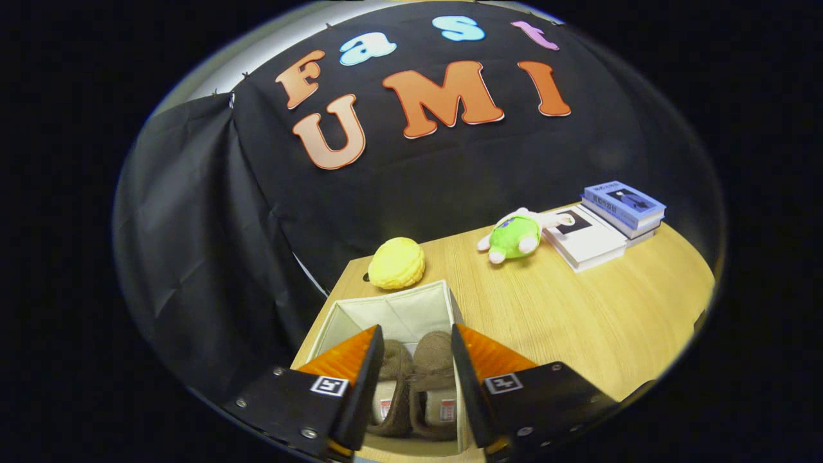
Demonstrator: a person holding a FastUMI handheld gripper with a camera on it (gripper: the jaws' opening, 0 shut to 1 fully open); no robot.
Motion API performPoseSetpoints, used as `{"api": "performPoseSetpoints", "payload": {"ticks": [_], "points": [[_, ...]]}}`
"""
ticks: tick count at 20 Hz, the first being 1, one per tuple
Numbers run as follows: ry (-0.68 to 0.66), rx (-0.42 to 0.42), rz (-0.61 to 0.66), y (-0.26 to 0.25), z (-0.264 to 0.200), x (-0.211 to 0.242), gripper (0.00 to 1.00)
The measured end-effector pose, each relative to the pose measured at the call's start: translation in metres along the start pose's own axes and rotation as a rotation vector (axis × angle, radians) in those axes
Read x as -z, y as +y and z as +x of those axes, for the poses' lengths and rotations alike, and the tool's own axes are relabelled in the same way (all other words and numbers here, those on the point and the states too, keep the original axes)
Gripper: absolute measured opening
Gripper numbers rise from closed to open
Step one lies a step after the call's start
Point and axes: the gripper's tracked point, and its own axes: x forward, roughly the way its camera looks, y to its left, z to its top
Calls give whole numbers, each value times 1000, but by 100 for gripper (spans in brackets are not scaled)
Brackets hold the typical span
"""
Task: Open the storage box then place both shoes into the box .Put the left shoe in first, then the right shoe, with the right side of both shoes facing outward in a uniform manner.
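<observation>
A cream fabric storage box [411, 307] stands open on the wooden table, its top uncovered. Inside it lie two brown fuzzy shoes side by side: one on the left [390, 386] and one on the right [436, 386], toes pointing away from me, pale insoles with red labels showing. My gripper [416, 341] hovers above the near part of the box. Its orange-and-black fingers [360, 366] stand apart, framing both shoes from above, with nothing pressed between them.
Beyond the box lies a yellow plush ball [397, 263]. Farther right on the wooden table [578, 321] are a green plush toy [514, 236] and a stack of books [604, 225]. Black cloth walls close in on the left and behind.
</observation>
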Motion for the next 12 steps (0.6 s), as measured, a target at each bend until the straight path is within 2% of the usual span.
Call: {"api": "performPoseSetpoints", "payload": {"ticks": [2, 4, 8, 12], "points": [[-33, 1, -40, -3, -10, -11, 89], [-62, 4, -72, -7, -20, -23, 99], [-126, 6, -113, -26, -46, -53, 99], [-193, 39, -152, -65, -75, -85, 99]]}}
